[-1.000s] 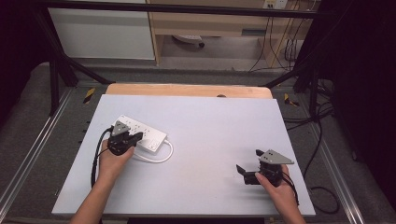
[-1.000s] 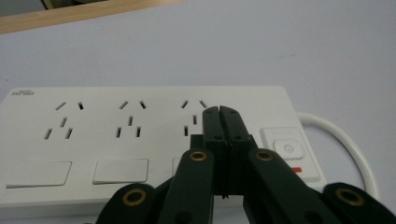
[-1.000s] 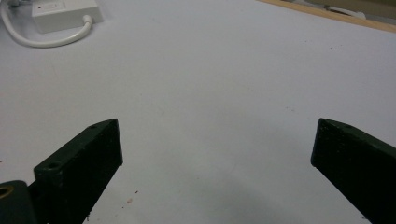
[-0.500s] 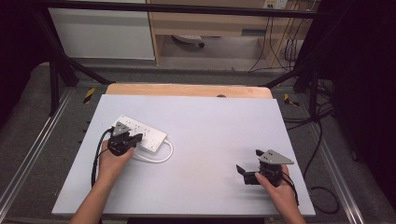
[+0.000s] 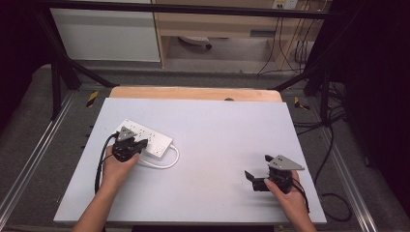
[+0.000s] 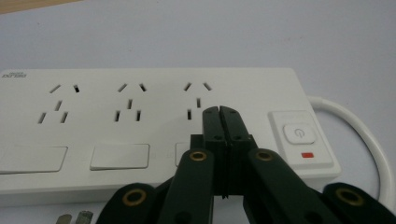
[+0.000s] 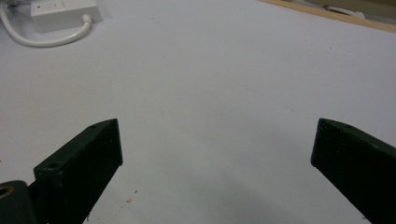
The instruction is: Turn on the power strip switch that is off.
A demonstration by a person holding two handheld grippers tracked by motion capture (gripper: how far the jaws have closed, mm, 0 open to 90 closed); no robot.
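left gripper (image 6: 219, 112), clenched empty above the power strip (image 6: 140, 116), could slip off its power button (image 6: 297, 133) and shove the strip; right gripper (image 7: 215, 154) idles released.

Power strip's (image 6: 140, 121) left end beyond the frame edge

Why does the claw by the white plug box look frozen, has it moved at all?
No. In the high view the left claw sits at the same spot over the white power strip as before, shut with nothing held.
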